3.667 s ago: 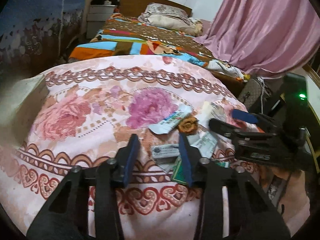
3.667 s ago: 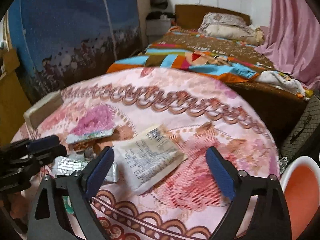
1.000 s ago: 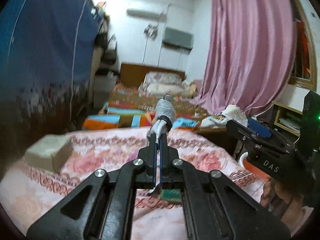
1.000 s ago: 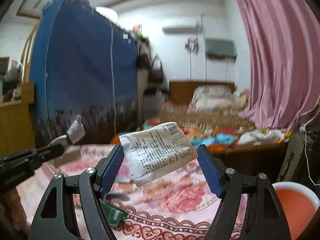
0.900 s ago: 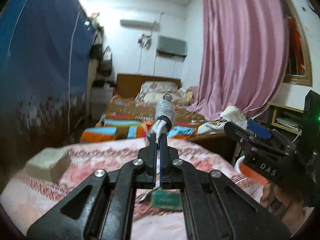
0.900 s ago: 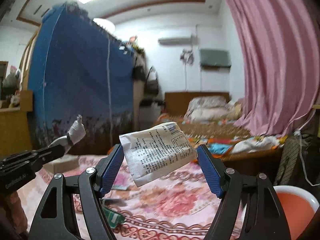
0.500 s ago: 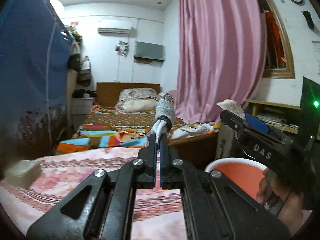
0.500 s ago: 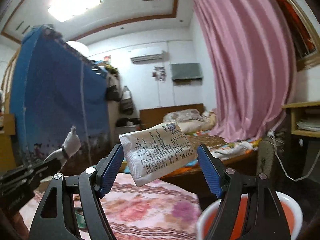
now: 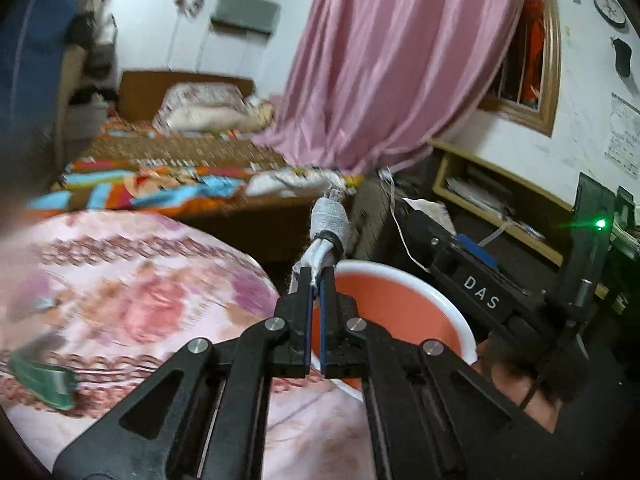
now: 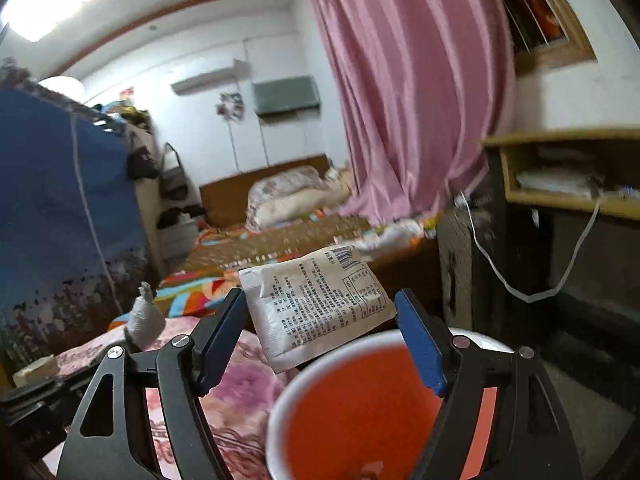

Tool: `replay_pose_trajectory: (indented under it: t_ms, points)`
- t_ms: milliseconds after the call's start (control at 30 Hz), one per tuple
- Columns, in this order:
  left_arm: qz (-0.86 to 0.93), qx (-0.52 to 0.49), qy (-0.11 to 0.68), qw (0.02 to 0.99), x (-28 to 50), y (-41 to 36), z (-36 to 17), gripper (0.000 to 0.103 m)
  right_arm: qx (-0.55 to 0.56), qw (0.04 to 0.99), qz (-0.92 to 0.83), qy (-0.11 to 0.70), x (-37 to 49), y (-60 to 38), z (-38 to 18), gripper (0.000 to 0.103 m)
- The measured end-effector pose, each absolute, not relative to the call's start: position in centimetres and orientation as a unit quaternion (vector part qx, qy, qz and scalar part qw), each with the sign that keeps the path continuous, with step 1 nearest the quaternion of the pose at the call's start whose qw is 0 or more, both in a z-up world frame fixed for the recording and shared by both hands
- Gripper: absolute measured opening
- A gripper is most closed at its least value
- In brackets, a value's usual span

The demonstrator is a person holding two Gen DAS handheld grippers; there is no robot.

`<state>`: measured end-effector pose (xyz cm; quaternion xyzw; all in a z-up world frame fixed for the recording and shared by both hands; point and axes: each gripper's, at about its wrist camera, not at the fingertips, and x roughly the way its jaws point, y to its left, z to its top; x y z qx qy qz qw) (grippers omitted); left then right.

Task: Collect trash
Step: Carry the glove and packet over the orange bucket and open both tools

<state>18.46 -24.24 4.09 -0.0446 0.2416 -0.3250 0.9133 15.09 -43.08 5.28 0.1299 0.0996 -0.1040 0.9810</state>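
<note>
While poised at the edge of a pink floral surface (image 9: 120, 300): left hand-held gripper (image 9: 316, 280) clamped fully shut on a crumpled white wrapper (image 9: 328, 220), just over the rim of an orange bin (image 9: 400, 304); right hand-held gripper (image 10: 320, 328), jaws wide, pinching a flat printed sachet (image 10: 316, 300) above the same bin (image 10: 360, 420).

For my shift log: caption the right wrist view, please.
Right gripper holds a printed sachet across its jaws above the orange bin beside the floral bedspread.
</note>
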Motion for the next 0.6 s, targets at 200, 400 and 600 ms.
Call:
replay_pose_trajectory:
  t_ms: [200, 400, 600]
  points:
    - [-0.335, -0.025, 0.299, 0.893, 19.1, -27.5, 2.2, 0.000, 0.178, 0.965, -0.118, 0.152, 15.2, -45.8, 3.3, 0.076]
    - [-0.335, -0.006, 0.354, 0.873, 19.9, -29.4, 0.5, 0.000, 0.214, 0.951, -0.125, 0.187, 15.4, -47.3, 2.1, 0.077]
    - [-0.324, 0.011, 0.371, 0.870, 19.9, -30.0, -0.6, 0.012, 0.223, 0.944, -0.125, 0.210, 15.8, -47.4, 1.4, 0.077]
